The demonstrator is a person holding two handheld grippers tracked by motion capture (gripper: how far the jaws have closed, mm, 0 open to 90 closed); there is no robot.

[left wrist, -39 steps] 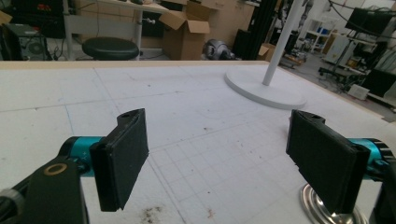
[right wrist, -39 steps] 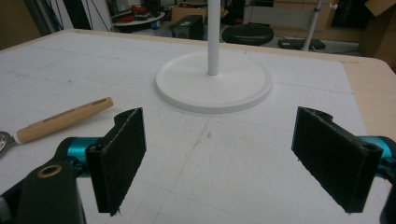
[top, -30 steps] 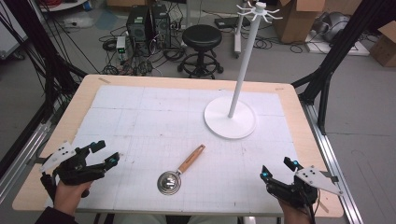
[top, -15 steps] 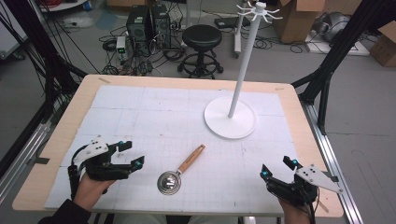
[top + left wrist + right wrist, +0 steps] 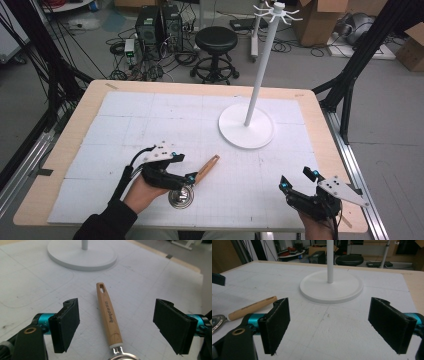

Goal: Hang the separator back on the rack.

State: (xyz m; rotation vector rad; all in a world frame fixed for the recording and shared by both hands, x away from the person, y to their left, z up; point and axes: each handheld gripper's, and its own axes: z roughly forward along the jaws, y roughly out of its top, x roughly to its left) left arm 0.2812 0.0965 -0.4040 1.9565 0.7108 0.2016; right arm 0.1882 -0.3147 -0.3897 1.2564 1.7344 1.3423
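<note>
Left tool (image 5: pixel 116 323), jaws wide, straddles wooden-handled scoop (image 5: pixel 108 312) (handle apparently pointing toward stand (image 5: pixel 82 255)).

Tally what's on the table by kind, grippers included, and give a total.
Stands: 1, the white stand
Scoops: 1, the wooden-handled scoop
Grippers: 2, the left gripper and the right gripper, both open
Total: 4

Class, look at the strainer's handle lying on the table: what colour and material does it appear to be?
The handle is light brown wood with dark lettering, clearest in the left gripper view.
</note>
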